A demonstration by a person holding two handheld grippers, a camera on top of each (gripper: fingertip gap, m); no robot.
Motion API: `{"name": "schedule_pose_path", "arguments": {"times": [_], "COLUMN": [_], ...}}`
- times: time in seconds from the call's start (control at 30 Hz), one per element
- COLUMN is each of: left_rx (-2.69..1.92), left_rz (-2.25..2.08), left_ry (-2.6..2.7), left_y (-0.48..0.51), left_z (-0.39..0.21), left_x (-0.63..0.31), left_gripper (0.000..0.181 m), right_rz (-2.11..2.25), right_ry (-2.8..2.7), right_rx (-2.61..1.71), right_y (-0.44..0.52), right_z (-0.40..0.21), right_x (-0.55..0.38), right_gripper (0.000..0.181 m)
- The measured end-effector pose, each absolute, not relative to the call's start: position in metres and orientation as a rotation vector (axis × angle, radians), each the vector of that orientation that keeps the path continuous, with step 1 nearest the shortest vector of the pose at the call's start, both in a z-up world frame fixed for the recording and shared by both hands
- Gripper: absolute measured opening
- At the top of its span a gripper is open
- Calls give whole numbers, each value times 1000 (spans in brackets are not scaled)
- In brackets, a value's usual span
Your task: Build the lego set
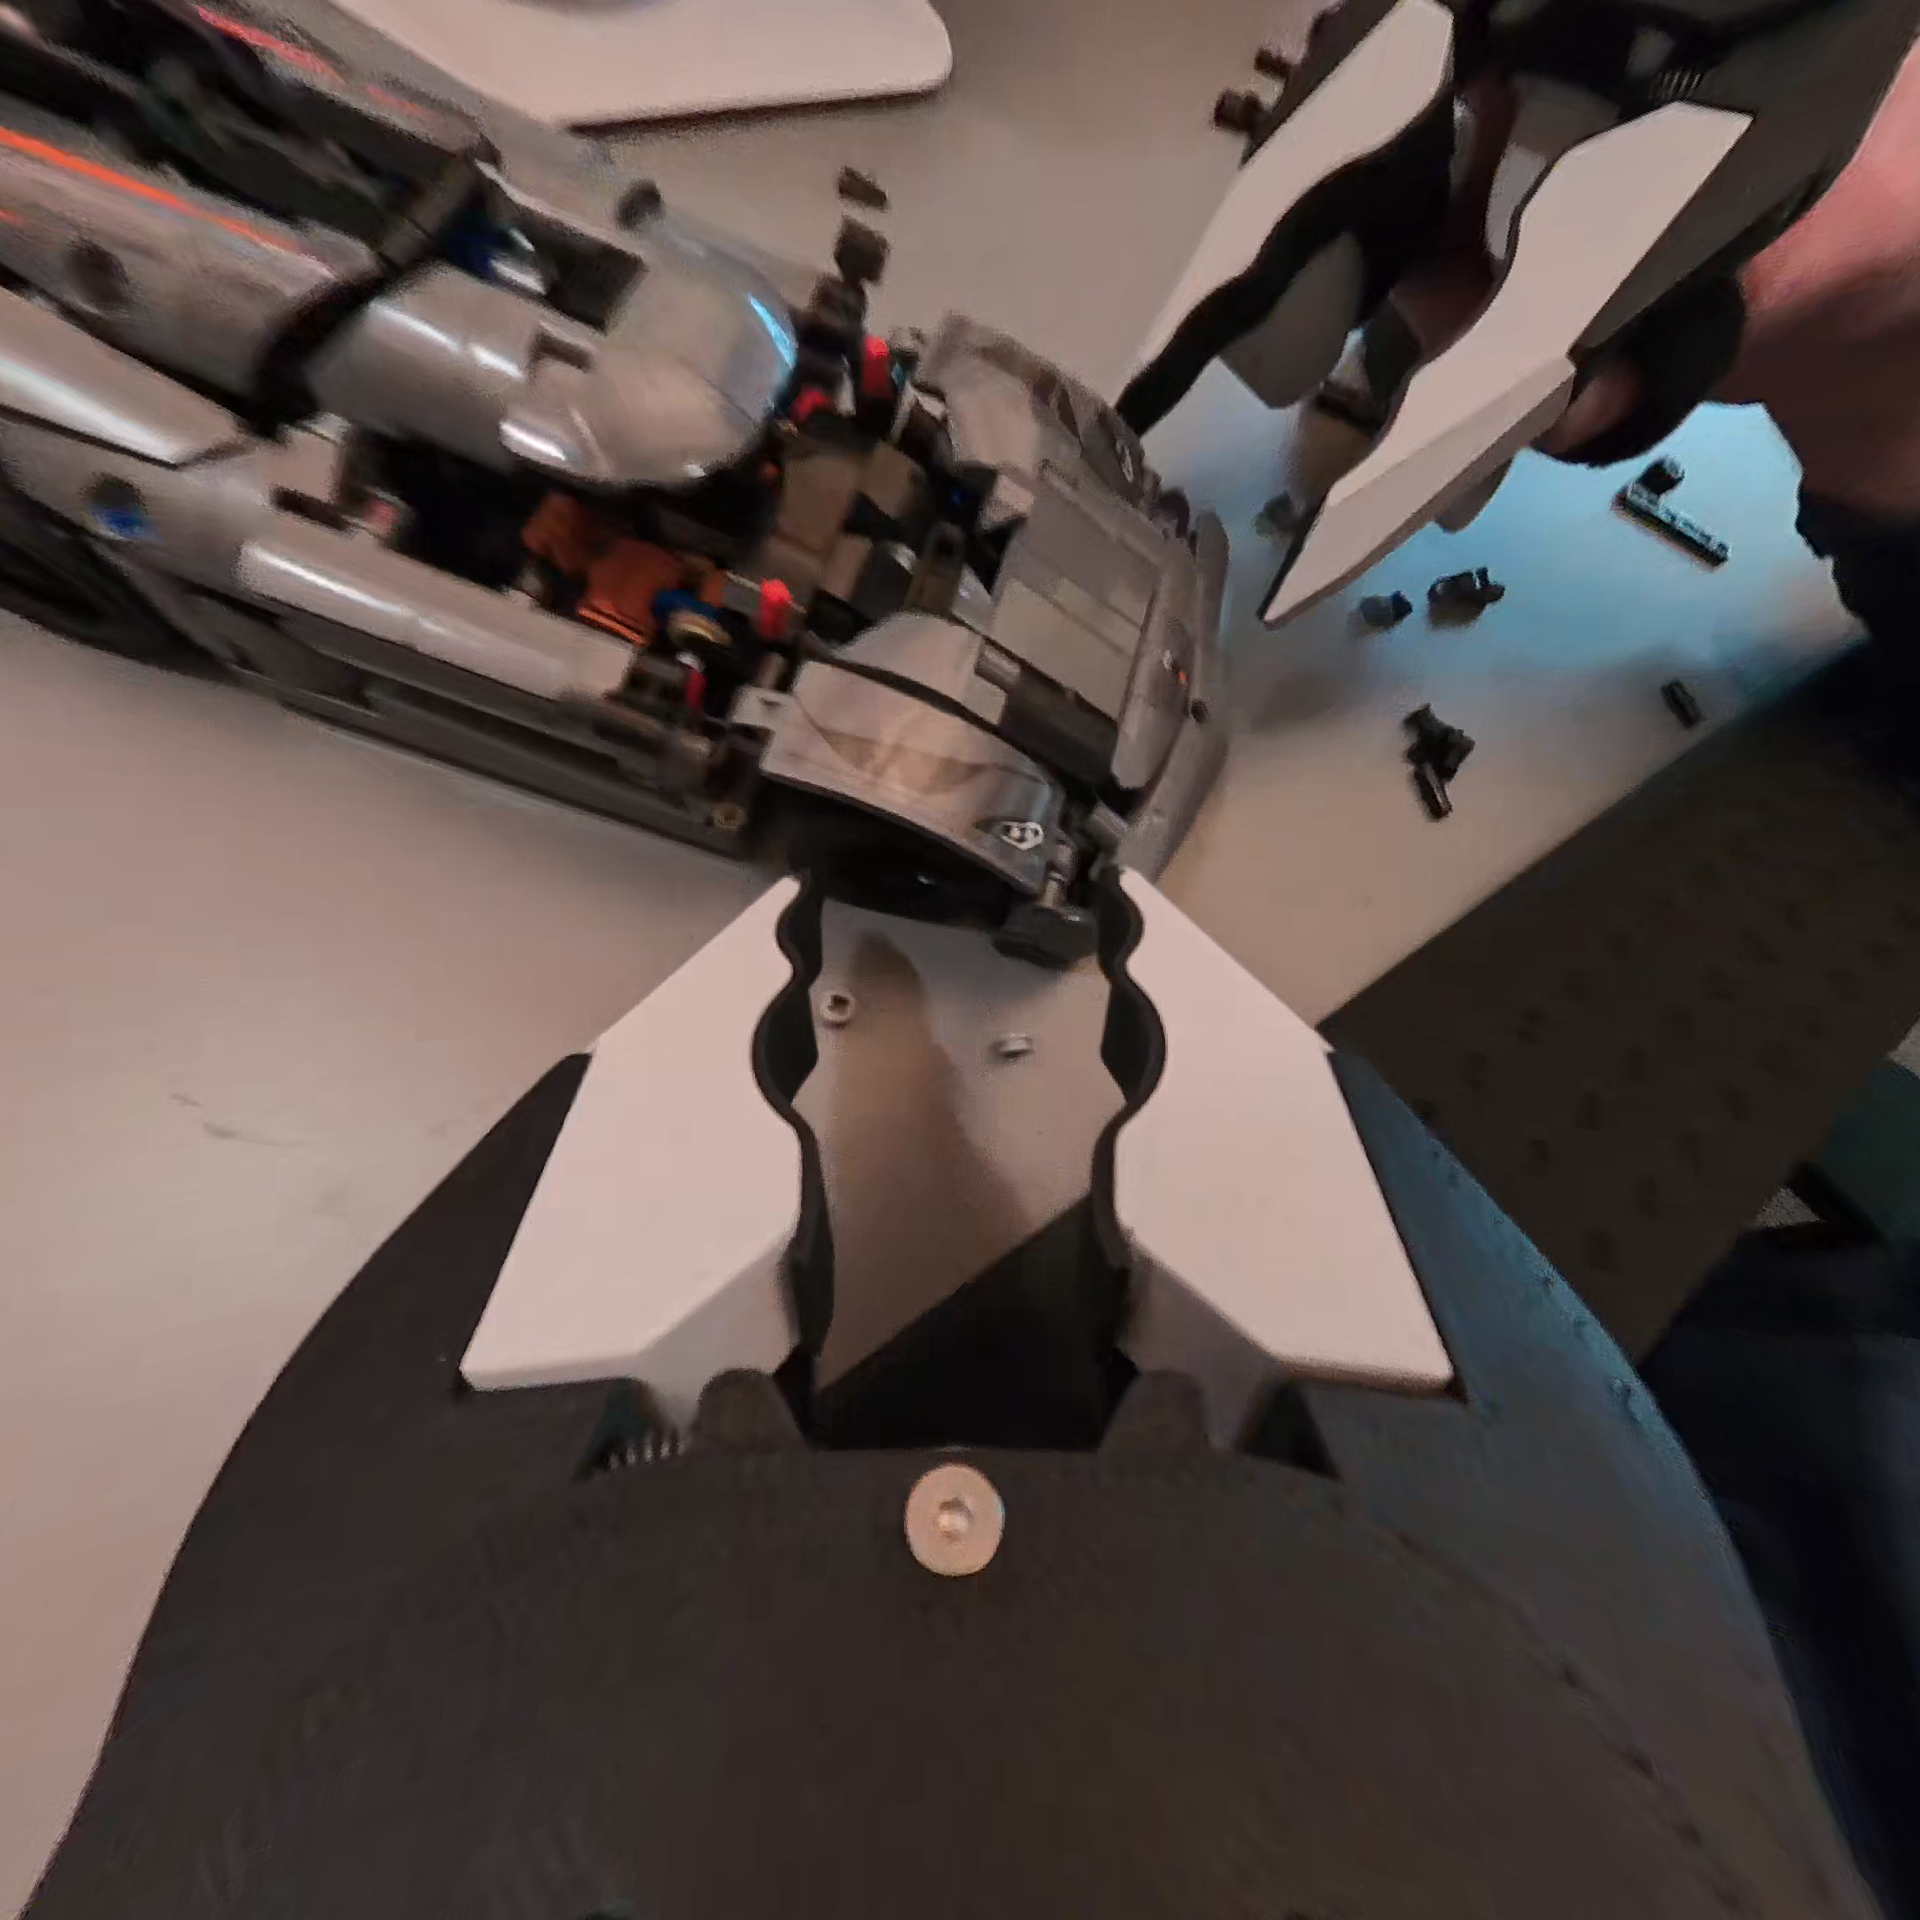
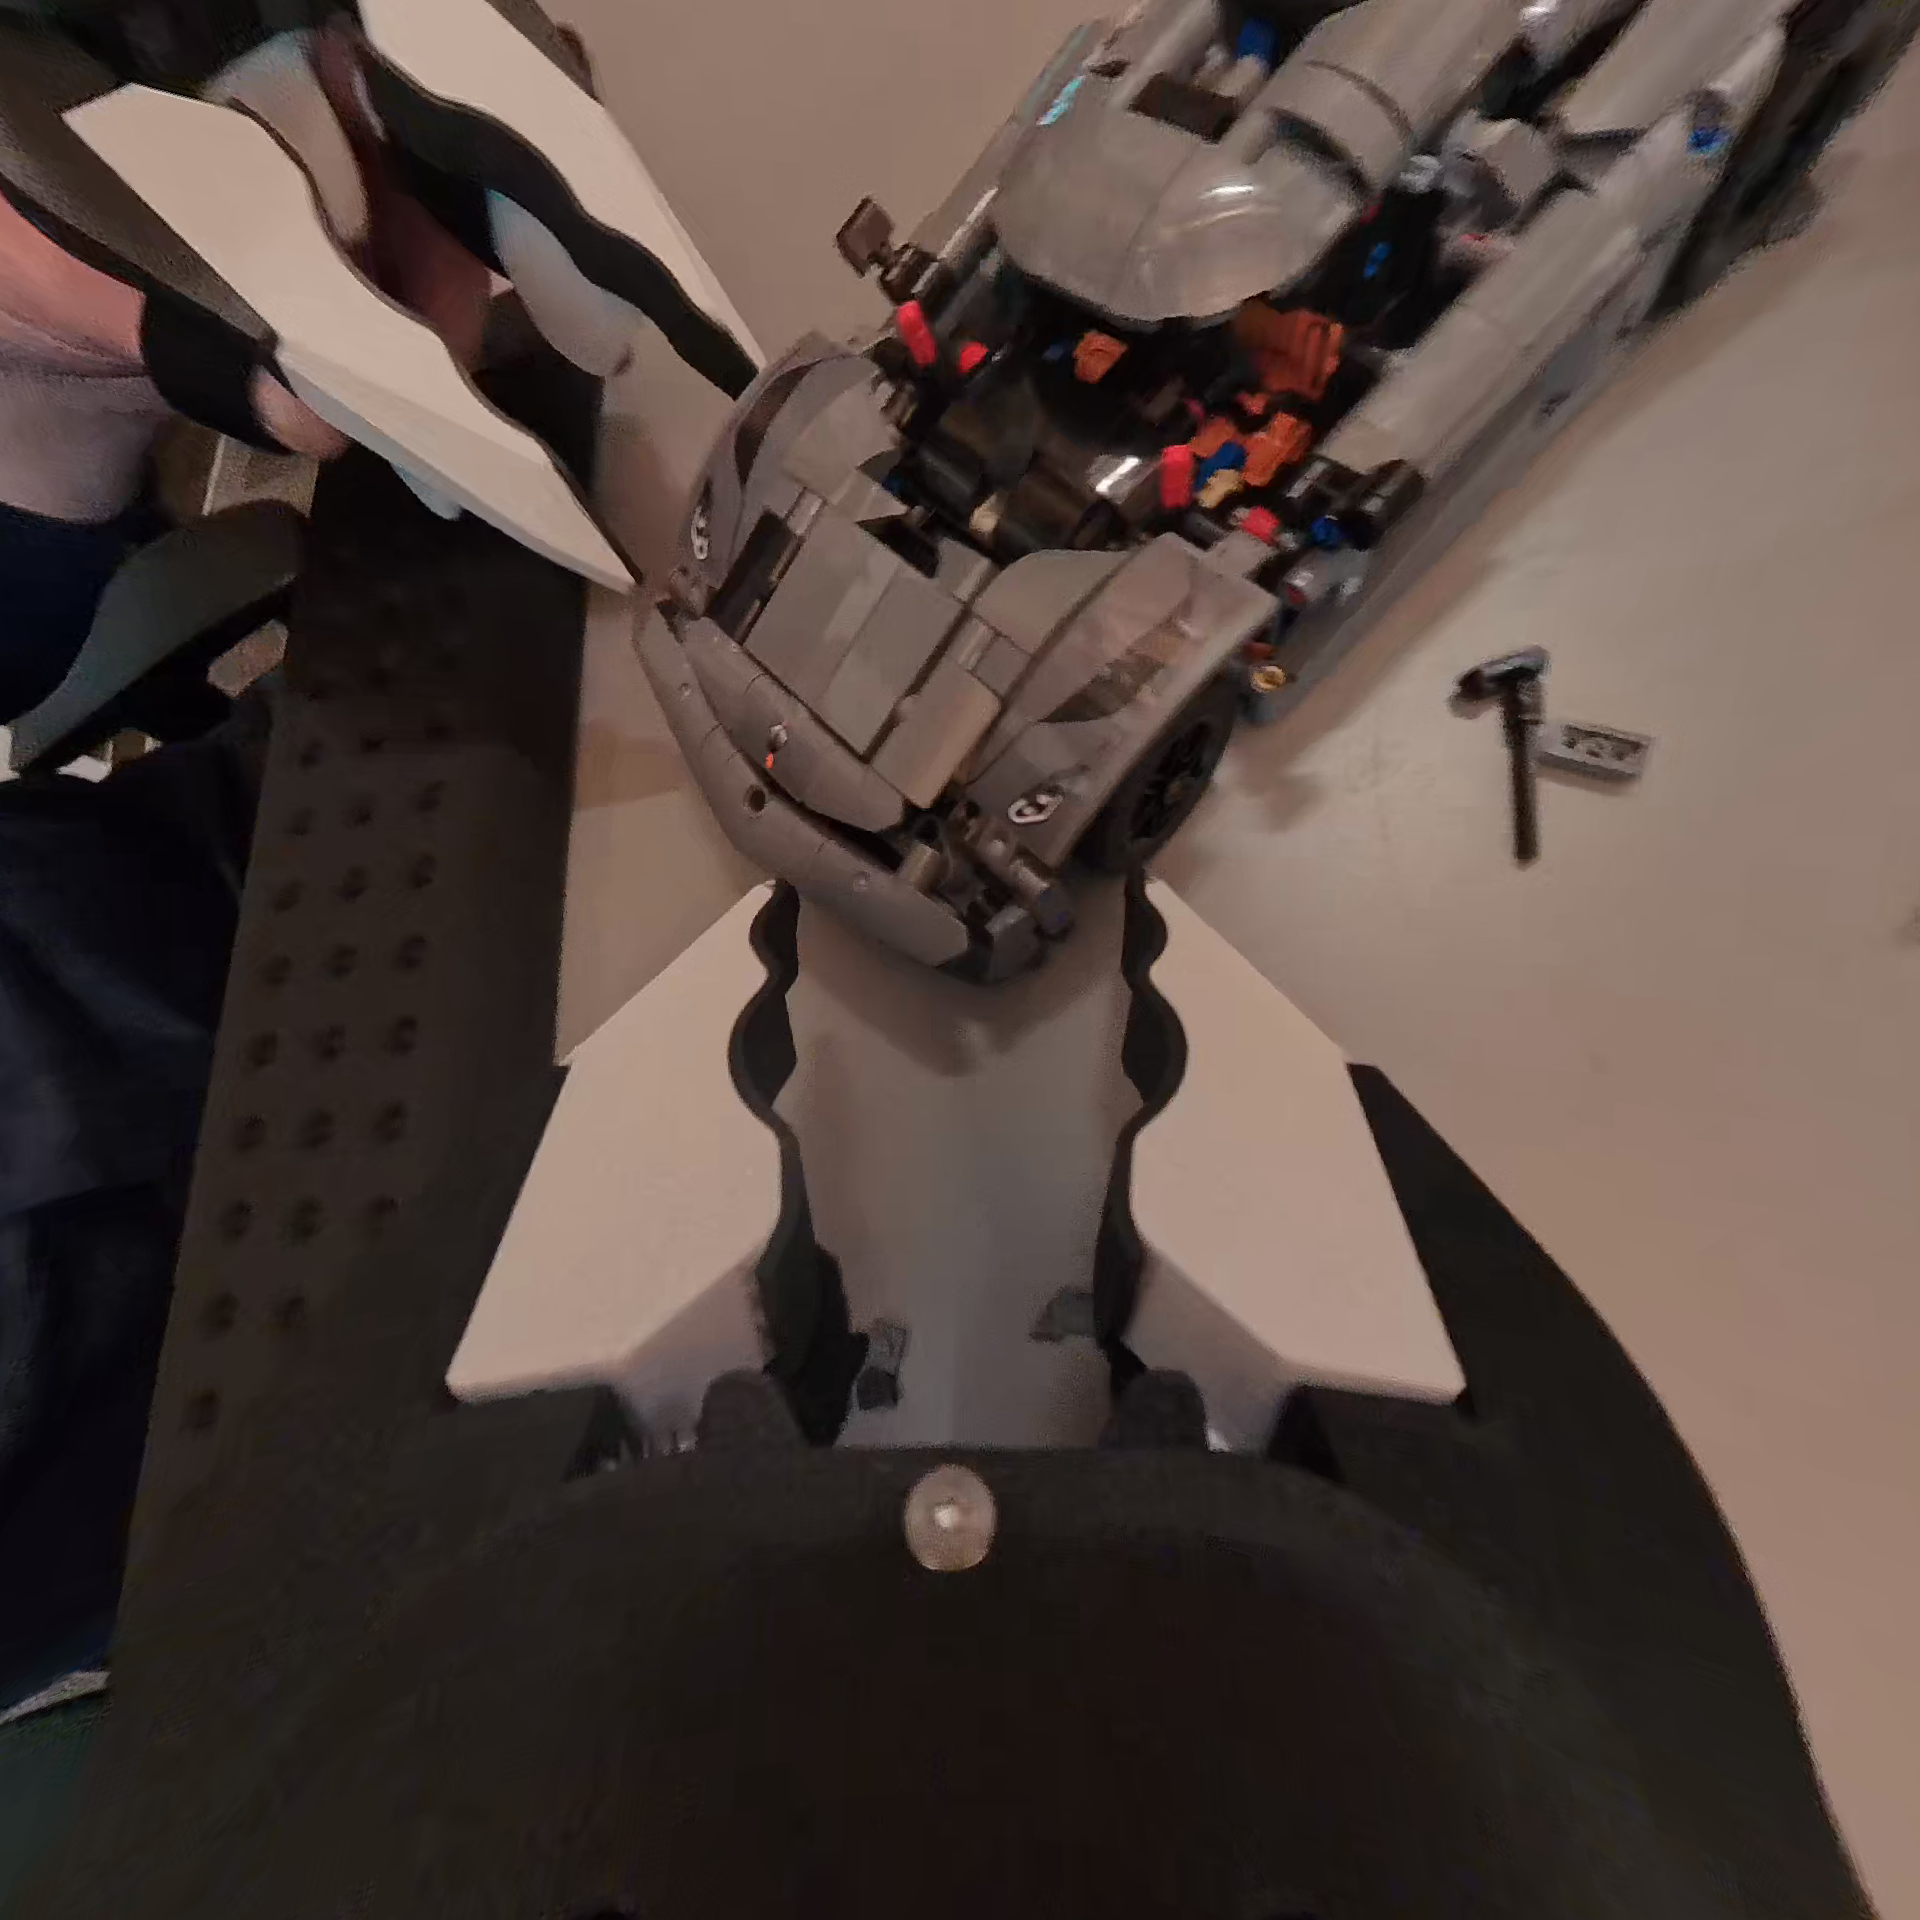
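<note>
A large grey lego car (image 1: pixel 623 416) with orange, red and blue inner parts lies on the pale table (image 1: pixel 260 987). My left gripper (image 1: pixel 961 894) is open, with the car's front wheel corner (image 1: pixel 935 790) between its fingertips. In the right wrist view the car (image 2: pixel 935 644) points its nose at me. My right gripper (image 2: pixel 956 894) is open, with the front bumper corner (image 2: pixel 977 914) between its tips. The left gripper (image 2: pixel 436 343) also shows in the right wrist view, one tip at the car's nose. The right gripper (image 1: pixel 1434 343) hovers beyond the car in the left wrist view.
Small black lego pieces (image 1: pixel 1439 748) lie scattered on the table right of the car. A black axle piece (image 2: pixel 1512 727) and a grey plate (image 2: pixel 1595 748) lie beside the car. A dark perforated surface (image 2: pixel 343 935) borders the table edge. A white board (image 1: pixel 675 52) lies at the back.
</note>
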State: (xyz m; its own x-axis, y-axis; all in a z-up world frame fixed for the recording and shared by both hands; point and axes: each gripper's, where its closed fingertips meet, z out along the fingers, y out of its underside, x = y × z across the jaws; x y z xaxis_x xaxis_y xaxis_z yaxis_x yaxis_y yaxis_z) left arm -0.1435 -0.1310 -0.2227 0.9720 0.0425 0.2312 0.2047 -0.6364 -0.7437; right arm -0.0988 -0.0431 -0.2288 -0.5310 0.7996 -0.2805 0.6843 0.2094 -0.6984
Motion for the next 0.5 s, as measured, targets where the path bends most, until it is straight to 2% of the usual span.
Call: {"name": "schedule_pose_path", "arguments": {"times": [0.5], "left_rx": [-2223], "left_rz": [-268], "left_ry": [-183], "left_y": [-123], "left_z": [-222], "left_x": [-150], "left_gripper": [54], "right_rz": [1185], "right_ry": [-2331], "right_rx": [-1372], "right_y": [-62], "right_z": [-229], "right_x": [-110], "right_gripper": [62]}}
